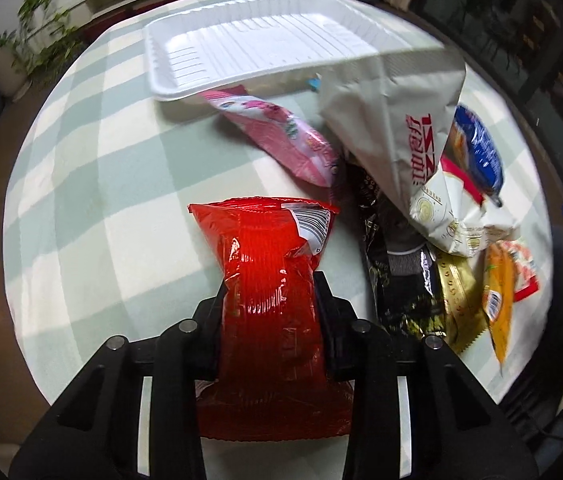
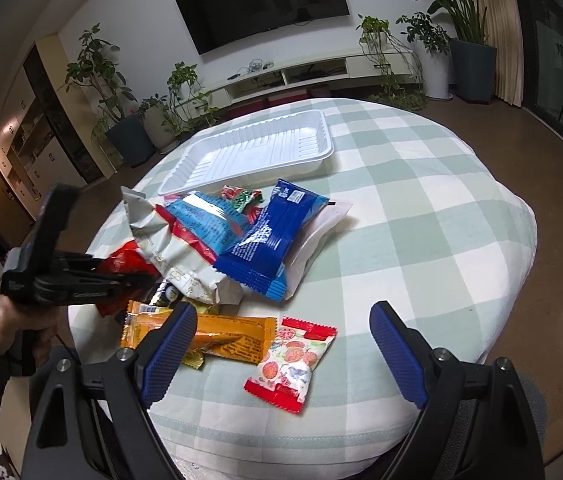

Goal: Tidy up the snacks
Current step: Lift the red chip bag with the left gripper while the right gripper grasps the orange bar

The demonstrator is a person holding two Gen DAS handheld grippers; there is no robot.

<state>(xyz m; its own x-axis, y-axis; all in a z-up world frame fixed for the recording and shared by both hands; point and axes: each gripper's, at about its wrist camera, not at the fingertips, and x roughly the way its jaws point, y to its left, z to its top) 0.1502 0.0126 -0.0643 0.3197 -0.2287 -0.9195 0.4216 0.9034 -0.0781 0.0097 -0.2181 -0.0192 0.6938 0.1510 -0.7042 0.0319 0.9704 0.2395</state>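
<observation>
My left gripper (image 1: pixel 271 292) is shut on a red snack bag (image 1: pixel 269 280) and holds it above the checked tablecloth; it also shows in the right wrist view (image 2: pixel 129 276) at the left of the pile. A white plastic tray (image 1: pixel 265 40) lies at the far side of the table, also seen in the right wrist view (image 2: pixel 257 152). My right gripper (image 2: pixel 281 344) is open and empty, hovering over a red-and-white candy packet (image 2: pixel 293 360) and an orange packet (image 2: pixel 221 336).
A pile of snacks lies between the grippers and the tray: a blue packet (image 2: pixel 269 236), a white crumpled bag (image 1: pixel 405 136), a pink packet (image 1: pixel 281 136), black and gold packets (image 1: pixel 413 280). The round table's edge (image 2: pixel 513 288) drops off at the right.
</observation>
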